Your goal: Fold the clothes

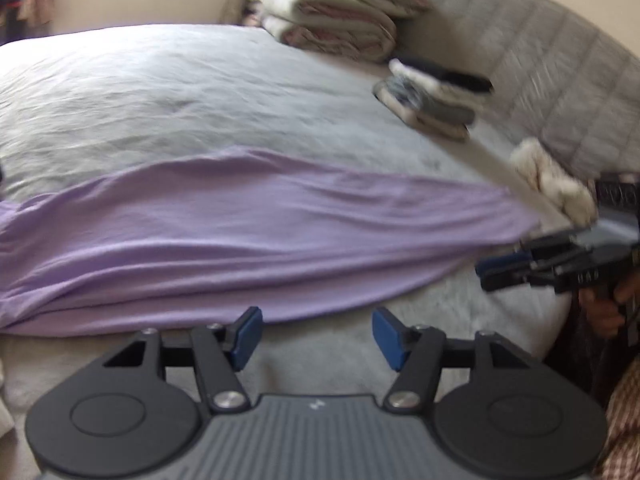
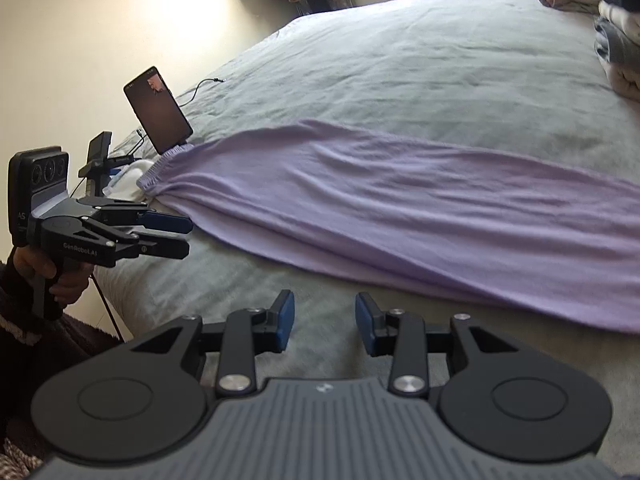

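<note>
A lilac garment (image 1: 260, 232) lies stretched lengthwise across the grey bed cover (image 1: 180, 92), folded into a long strip. Its gathered elastic end (image 2: 160, 168) points toward the bed's corner in the right wrist view, where the lilac garment (image 2: 400, 208) spreads to the right. My left gripper (image 1: 318, 336) is open just short of the cloth's near edge, with nothing between its pads. My right gripper (image 2: 325, 324) is open too, over bare cover in front of the cloth. Each gripper shows in the other's view: the right gripper (image 1: 486, 276) beside the garment's far end, the left gripper (image 2: 188, 236) beside the elastic end.
Folded clothes (image 1: 436, 96) and rolled blankets (image 1: 332, 20) sit by the quilted grey headboard (image 1: 560, 80). A fluffy cream item (image 1: 552, 176) lies near the right gripper. A phone (image 2: 158, 114) stands propped at the bed corner with a cable (image 2: 200, 88) trailing on the cover.
</note>
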Motion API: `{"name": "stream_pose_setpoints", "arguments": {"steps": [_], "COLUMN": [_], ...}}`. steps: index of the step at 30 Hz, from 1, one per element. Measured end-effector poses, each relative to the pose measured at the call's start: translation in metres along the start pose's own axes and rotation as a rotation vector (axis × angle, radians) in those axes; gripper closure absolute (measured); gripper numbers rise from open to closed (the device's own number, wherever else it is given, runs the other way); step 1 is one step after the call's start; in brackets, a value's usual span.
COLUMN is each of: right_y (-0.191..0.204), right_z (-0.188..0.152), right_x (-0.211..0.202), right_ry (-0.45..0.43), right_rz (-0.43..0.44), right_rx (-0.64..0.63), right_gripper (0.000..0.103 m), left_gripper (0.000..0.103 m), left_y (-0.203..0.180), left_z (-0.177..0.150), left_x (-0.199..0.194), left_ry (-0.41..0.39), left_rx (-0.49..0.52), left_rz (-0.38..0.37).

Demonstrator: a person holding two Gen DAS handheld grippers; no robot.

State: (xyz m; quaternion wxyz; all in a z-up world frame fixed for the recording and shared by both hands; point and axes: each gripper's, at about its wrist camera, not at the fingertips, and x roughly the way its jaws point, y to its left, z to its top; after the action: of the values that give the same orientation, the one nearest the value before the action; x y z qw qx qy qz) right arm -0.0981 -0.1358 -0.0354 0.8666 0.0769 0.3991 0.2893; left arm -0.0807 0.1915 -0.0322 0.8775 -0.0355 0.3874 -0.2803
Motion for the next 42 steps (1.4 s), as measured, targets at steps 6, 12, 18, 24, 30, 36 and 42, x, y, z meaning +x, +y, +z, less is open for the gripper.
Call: {"name": "stream_pose_setpoints", "arguments": {"steps": [6, 12, 18, 24, 30, 36, 42], "right_y": [0.013, 0.028, 0.015, 0.004, -0.001, 0.006, 0.011], "right_z": [0.03, 0.051, 0.048, 0.042, 0.042, 0.038, 0.035], "right_x": [0.022, 0.045, 0.057, 0.058, 0.056, 0.057, 0.058], "right_ry": [0.035, 0.109, 0.122, 0.104, 0.099, 0.087, 0.093], "right_rz": [0.003, 0.015, 0.034, 0.085, 0.15, 0.133, 0.152], "right_rx": [-0.1, -0.246, -0.259, -0.253, -0.252, -0.316, -0.366], "right_gripper": [0.064, 0.064, 0.064, 0.069, 0.076, 0.079, 0.09], "left_gripper": [0.041, 0.043, 0.05, 0.067, 0.073, 0.073, 0.073], "left_y": [0.035, 0.075, 0.106, 0.115, 0.108, 0.1, 0.095], "left_z": [0.014, 0.011, -0.003, -0.016, -0.014, -0.013, -0.015], "left_x": [-0.023, -0.034, -0.05, -0.059, -0.053, -0.052, -0.055], "left_ry": [-0.136, -0.163, -0.211, -0.26, -0.288, -0.296, -0.299], "left_rx": [-0.15, -0.416, -0.618, -0.705, -0.703, -0.703, -0.696], "left_rz": [0.131, 0.272, 0.391, 0.488, 0.597, 0.643, 0.736]}}
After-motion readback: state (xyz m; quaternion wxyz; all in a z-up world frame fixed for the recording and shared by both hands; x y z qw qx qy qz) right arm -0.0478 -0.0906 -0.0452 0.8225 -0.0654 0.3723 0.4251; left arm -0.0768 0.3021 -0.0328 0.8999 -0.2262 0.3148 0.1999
